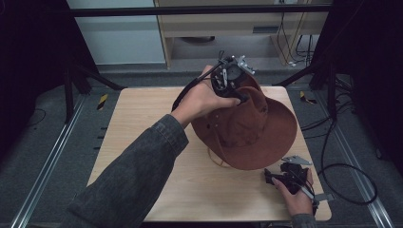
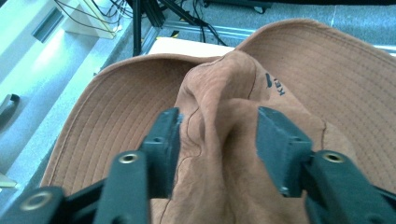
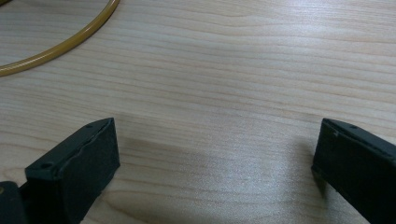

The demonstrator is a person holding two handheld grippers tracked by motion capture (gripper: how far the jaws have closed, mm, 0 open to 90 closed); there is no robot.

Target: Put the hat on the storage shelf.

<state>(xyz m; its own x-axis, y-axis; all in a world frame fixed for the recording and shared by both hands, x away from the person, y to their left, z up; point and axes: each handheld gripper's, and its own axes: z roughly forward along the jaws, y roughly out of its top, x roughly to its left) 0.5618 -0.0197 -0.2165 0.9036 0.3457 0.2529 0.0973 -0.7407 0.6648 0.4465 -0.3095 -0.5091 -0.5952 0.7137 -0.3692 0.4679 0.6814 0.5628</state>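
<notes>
A brown wide-brimmed hat (image 1: 252,128) lies on the right half of the wooden table (image 1: 142,123), crown up. My left gripper (image 1: 240,95) reaches down onto the far side of its crown. In the left gripper view the jaws (image 2: 217,116) stand either side of a raised fold of the crown (image 2: 224,88) without squeezing it, and the brim (image 2: 336,79) spreads out behind. My right gripper (image 1: 270,176) rests near the table's front right corner, jaws wide open (image 3: 217,126) over bare wood (image 3: 233,70). The hat's tan chin cord (image 3: 60,49) curves past ahead of it.
The chin cord (image 1: 216,159) loops out from under the hat's near brim. Black frame legs (image 1: 328,80) and cables (image 1: 342,166) stand off the table's right edge. A light cabinet (image 1: 214,28) sits beyond the far edge. The table's left half is bare wood.
</notes>
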